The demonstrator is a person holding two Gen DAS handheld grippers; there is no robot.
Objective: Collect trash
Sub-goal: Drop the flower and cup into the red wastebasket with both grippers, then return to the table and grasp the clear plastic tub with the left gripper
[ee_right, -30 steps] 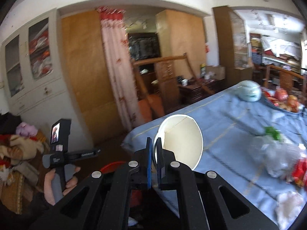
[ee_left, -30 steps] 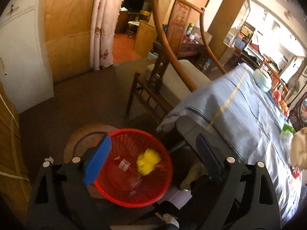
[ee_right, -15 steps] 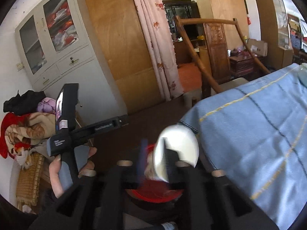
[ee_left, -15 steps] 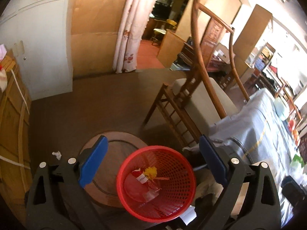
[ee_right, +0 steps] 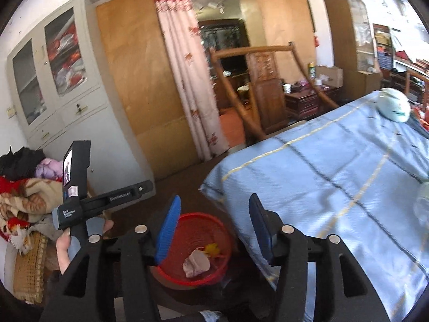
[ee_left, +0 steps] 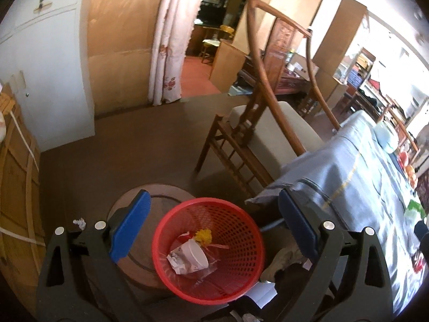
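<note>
A red mesh trash basket [ee_left: 241, 228] stands on the floor by the table corner; it also shows in the right wrist view [ee_right: 219, 225]. Inside lie a white paper cup [ee_left: 197, 252], crumpled paper [ee_left: 175, 260] and a yellow scrap [ee_left: 204, 235]. The cup shows in the right wrist view [ee_right: 195, 264] too. My left gripper [ee_left: 213, 230] is open and empty above the basket. My right gripper [ee_right: 214, 230] is open and empty, also above the basket. The left gripper's handle [ee_right: 77, 201] shows in the right wrist view.
A table with a blue cloth [ee_left: 356, 187] stands right of the basket, with bags and trash at its far end [ee_left: 414, 209]. A wooden chair [ee_left: 257, 139] is pushed against it. A small white scrap [ee_left: 79, 222] lies on the floor. Boxes and blankets [ee_right: 24, 196] stand left.
My right gripper swung over the basket, opened and dropped the white paper cup in. My left gripper lifted and pulled back a little above the basket.
</note>
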